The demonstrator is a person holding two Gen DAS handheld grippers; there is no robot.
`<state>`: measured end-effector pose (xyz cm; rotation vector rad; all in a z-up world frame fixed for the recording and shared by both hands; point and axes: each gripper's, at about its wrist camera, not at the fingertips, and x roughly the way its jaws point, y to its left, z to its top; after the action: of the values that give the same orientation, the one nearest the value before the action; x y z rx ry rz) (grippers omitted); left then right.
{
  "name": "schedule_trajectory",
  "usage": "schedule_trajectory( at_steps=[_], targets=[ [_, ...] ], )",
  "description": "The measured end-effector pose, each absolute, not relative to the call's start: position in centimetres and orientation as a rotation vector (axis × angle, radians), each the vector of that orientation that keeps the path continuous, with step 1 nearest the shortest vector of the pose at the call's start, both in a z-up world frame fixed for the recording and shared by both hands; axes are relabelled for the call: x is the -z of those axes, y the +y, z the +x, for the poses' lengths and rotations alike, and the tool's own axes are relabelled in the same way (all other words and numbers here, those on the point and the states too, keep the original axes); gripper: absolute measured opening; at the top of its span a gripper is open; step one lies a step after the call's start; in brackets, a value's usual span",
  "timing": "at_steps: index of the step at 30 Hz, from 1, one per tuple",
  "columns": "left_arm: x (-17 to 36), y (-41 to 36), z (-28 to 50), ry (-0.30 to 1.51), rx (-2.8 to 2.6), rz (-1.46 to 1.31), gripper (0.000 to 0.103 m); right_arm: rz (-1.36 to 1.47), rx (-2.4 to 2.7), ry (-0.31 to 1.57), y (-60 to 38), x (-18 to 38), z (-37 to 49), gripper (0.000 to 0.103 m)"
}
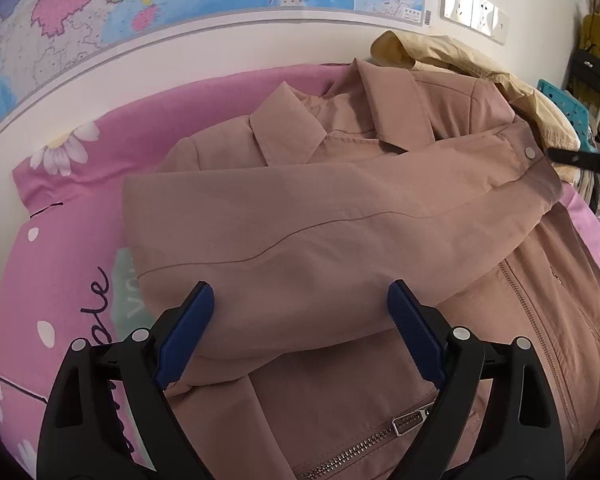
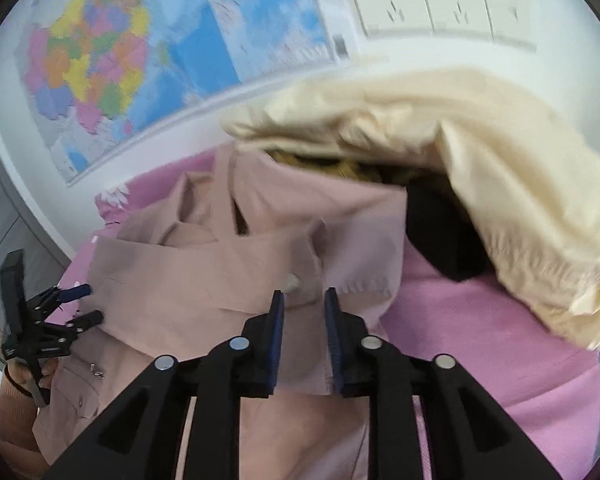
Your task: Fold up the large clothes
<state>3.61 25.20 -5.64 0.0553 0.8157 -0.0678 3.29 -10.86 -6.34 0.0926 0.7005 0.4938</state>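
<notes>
Pink jacket (image 1: 340,216) lay flat on bed sheet (image 1: 60,240), collar toward 12 o'clock, one sleeve (image 1: 300,216) folded across chest, cuff at 3 o'clock.

Right hand-held gripper (image 2: 303,300) narrow; sleeve cuff (image 2: 300,360) lay between jaws, but blur hid whether pads pinched it. Risk: loose hold, cuff slipping, fold springing open.

Left hand-held gripper (image 1: 300,300) wide, holding nothing, over sleeve's lower edge. Risk: dragging fabric, bunching layer beneath.

Cream garment (image 2: 480,160) at 1 o'clock touched jacket shoulder; could snag.
</notes>
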Motion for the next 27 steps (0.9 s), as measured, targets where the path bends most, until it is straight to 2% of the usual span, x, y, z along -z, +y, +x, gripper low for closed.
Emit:
schedule_trajectory(
  at_steps=[5, 11, 13, 15, 20, 22, 24, 26, 27],
  targets=[
    [5.7, 24.6, 3.4, 0.815, 0.051, 0.094, 0.088, 0.019, -0.585, 0.634, -8.2, 4.9, 1.5, 0.025],
    [5.5, 24.3, 2.8, 0.808, 0.034, 0.119, 0.088, -0.106, -0.580, 0.764, -4.0, 8.7, 3.9, 0.026],
    [5.5, 24.3, 2.5, 0.808, 0.029, 0.124, 0.088, -0.095, -0.550, 0.820, -4.1, 10.3, 5.2, 0.022],
    [5.5, 24.4, 2.2, 0.808, 0.023, 0.129, 0.088, -0.058, -0.532, 0.846, -4.7, 11.2, 6.1, 0.011],
    [5.6, 24.8, 1.7, 0.815, 0.003, 0.134, 0.088, -0.033, -0.521, 0.854, -5.2, 11.6, 6.7, 0.008],
    [5.6, 25.0, 1.5, 0.817, -0.002, 0.133, 0.088, -0.038, -0.517, 0.855, -5.0, 11.5, 6.6, 0.010],
    [5.5, 25.3, 1.1, 0.816, -0.008, 0.127, 0.088, -0.038, -0.526, 0.842, -5.1, 10.9, 5.9, 0.023],
    [5.3, 25.6, 0.5, 0.810, -0.013, 0.121, 0.088, -0.042, -0.540, 0.818, -5.0, 10.3, 5.1, 0.030],
    [5.1, 25.9, 0.1, 0.806, -0.018, 0.117, 0.088, -0.053, -0.556, 0.802, -4.8, 9.9, 4.6, 0.030]
  ],
)
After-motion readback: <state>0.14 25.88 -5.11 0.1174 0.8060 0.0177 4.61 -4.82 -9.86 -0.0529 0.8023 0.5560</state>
